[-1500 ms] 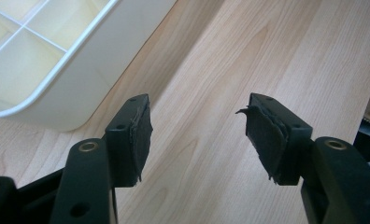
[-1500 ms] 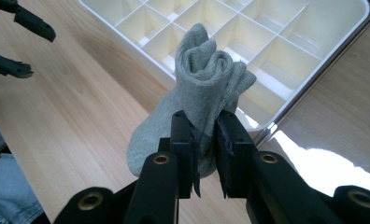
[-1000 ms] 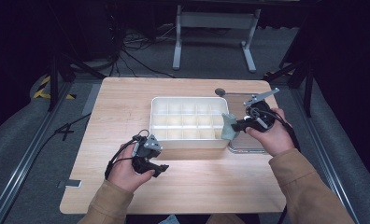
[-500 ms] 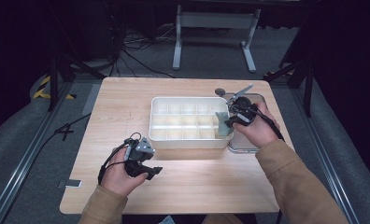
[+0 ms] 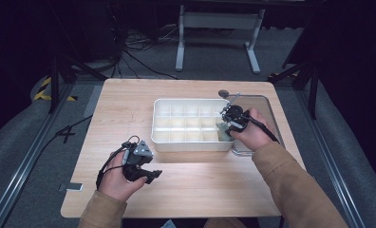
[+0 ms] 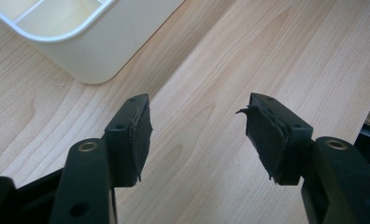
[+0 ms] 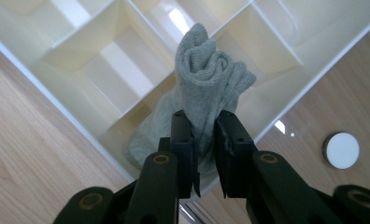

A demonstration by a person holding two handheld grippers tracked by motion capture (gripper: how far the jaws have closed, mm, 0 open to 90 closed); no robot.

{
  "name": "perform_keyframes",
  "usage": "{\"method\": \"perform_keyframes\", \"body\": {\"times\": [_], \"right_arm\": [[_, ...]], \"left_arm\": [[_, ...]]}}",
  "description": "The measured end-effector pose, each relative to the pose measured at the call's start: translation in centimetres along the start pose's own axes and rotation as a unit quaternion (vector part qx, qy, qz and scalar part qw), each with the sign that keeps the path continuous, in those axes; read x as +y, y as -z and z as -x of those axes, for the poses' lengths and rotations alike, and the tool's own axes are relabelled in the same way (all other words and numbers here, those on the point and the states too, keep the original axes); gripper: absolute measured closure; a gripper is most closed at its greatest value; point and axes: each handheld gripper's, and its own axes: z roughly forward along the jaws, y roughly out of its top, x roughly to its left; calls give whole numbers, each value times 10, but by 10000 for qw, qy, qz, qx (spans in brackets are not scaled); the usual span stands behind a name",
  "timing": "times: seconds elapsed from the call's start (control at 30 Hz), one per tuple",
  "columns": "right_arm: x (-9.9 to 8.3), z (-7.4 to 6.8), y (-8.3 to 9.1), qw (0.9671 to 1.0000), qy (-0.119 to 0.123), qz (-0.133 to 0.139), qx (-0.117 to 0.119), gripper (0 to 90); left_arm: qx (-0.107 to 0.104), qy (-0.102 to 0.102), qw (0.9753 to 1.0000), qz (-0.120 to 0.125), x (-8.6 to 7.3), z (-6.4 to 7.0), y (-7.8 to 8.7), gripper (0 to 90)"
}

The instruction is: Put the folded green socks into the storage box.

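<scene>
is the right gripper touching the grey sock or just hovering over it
Touching. In the right gripper view the right gripper has both jaws closed on the bunched grey sock, fabric pinched between them, over the white divided box.

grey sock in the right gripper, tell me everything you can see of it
The sock is a grey, ribbed knit, bunched into folds. The right gripper is shut on its middle. Its top stands up above the jaws; its lower end hangs into a compartment at the corner of the white divided box, seemingly resting on the floor there.
</scene>
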Motion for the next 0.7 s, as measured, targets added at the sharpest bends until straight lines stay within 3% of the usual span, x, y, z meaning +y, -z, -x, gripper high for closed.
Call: {"method": "perform_keyframes", "body": {"times": [0.3, 0.6, 0.7], "right_arm": [[1, -7, -14, 9997, -46, -203, 159, 789], [-1, -8, -29, 9990, -41, -426, 148, 791], [-2, -8, -33, 9992, -48, -374, 158, 790]], "left_arm": [[-18, -40, 10000, -11, 2, -1, -1, 408], [-9, -76, 10000, -12, 3, 0, -3, 407], [-11, -71, 10000, -13, 3, 0, -3, 407]]}}
